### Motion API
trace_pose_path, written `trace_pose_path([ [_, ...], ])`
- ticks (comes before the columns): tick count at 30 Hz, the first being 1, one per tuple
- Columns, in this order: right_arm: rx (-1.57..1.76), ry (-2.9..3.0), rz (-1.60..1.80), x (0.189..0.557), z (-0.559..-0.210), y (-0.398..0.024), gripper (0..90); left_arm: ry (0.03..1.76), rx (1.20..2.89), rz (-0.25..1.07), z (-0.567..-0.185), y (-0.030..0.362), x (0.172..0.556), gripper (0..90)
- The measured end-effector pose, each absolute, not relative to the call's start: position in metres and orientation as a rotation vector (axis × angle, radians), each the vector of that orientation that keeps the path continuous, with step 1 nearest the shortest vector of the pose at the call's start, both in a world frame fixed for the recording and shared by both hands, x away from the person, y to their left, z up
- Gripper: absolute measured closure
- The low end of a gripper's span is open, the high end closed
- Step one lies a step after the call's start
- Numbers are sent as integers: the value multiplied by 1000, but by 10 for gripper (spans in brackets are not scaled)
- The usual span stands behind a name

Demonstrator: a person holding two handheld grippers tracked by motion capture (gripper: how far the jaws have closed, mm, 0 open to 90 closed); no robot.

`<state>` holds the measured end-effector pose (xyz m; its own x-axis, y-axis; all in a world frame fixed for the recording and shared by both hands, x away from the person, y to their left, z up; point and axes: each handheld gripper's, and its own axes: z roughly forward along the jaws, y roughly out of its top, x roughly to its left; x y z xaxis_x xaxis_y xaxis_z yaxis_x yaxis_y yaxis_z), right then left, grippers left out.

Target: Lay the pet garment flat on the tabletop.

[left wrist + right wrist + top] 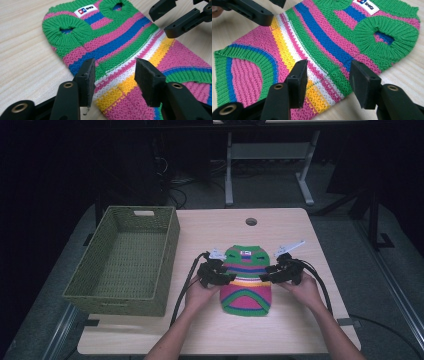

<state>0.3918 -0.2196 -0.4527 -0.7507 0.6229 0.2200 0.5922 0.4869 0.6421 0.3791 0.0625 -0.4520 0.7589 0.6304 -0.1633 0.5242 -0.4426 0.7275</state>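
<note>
We see both tongs, left (226, 274) and right (266, 275), released beside the striped sweater (246, 281) (hem cut off in both gripper views).

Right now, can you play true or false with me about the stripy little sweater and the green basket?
1. The striped sweater lies flat on the table. True.
2. The sweater is inside the green basket. False: it lies on the table to the right of the basket.
3. The left gripper is open, with its jaws apart over the sweater's edge. True.
4. The right gripper is squeezing a ball. False: its jaws stand open at the sweater's other edge, pressing on nothing.
5. The sweater has a white label near its neck. True.
6. The sweater is plain grey. False: it has green, pink, blue, white and yellow stripes.
</note>
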Motion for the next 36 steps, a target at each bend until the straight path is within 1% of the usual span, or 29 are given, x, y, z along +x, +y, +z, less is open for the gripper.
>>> trace_pose_path([
  [10,1099,2666,1151,388,-447,-222,436,823,2127,140,-446,63,372,476],
  [22,1092,2660,1170,382,-439,-226,360,796,2124,146,-437,63,363,391],
  [24,1098,2659,1168,380,-437,-227,350,782,2121,146,-435,63,361,387],
  [31,1089,2644,1179,372,-436,-233,339,749,2118,151,-430,67,351,379],
  [36,1101,2641,1187,368,-437,-237,326,734,2115,152,-429,70,346,357],
])
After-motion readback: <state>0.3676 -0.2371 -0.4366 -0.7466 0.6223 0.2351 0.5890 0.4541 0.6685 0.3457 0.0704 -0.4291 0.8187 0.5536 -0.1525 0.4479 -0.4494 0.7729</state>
